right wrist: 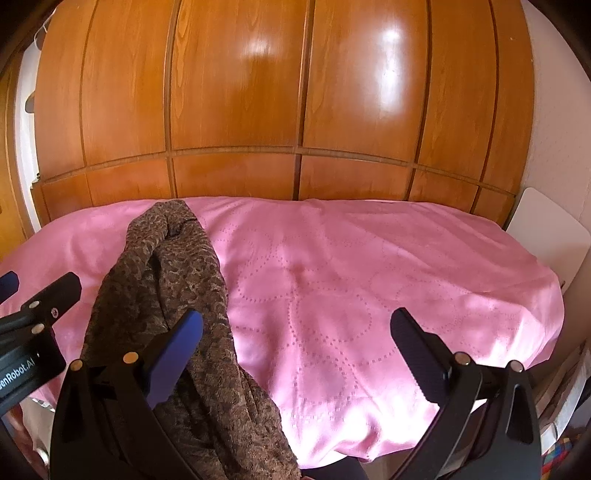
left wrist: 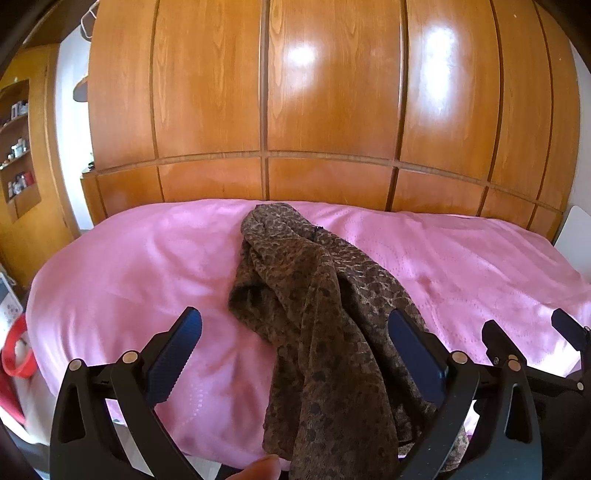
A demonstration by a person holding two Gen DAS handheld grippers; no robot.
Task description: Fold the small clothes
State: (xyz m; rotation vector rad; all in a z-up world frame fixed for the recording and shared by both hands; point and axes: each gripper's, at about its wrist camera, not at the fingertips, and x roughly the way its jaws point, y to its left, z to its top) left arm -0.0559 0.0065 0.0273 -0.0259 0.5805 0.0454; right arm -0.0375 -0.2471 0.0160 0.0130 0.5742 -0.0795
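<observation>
Left tool [left wrist: 293, 328] and right tool [right wrist: 295, 328]: both gaping wide, holding nothing. Leopard-print garment [left wrist: 314, 314]: lying crumpled lengthwise on pink bed [left wrist: 129, 266]; appearing soft, light, limp; gripping at hem corners advisable.

This was a bedroom in a home: a bed under a glossy pink quilted bedspread [right wrist: 332, 295] filled the foreground, and a tall wardrobe of varnished orange-brown wooden panels [left wrist: 332, 92] ran along the bed's far edge. Beyond the bed's left edge, an arched wooden shelf niche [left wrist: 18, 147] held small jars and bottles, and a white clothes hanger [left wrist: 86, 22] hung near the wardrobe's top left corner
</observation>
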